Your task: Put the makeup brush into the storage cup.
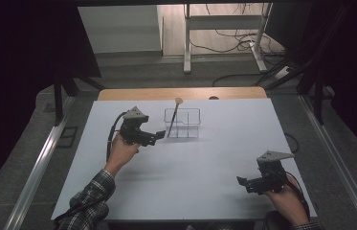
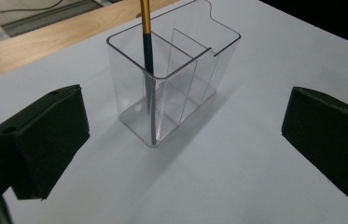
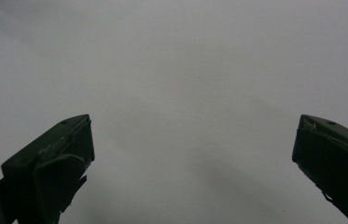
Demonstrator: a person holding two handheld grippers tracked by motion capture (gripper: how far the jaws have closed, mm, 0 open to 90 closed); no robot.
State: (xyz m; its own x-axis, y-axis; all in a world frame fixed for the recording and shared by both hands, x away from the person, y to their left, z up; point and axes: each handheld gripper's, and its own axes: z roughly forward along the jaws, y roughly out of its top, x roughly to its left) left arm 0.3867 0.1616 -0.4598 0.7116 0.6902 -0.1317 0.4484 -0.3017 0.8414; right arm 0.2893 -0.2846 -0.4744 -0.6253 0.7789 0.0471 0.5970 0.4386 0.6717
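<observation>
On the table (image 1: 118,191), my left gripper (image 1: 159,136) hovers, jaws spread, beside the clear organizer (image 2: 171,84); a nudge could topple its leaning brush (image 2: 147,51).

the room is dim, dark at the left and right, brighter at the far floor. the white table (image 1: 214,158) catches soft overhead light. the clear holder (image 2: 171,88) is sharp with faint glare; the right gripper view is murky, grey, softly shadowed.
</observation>
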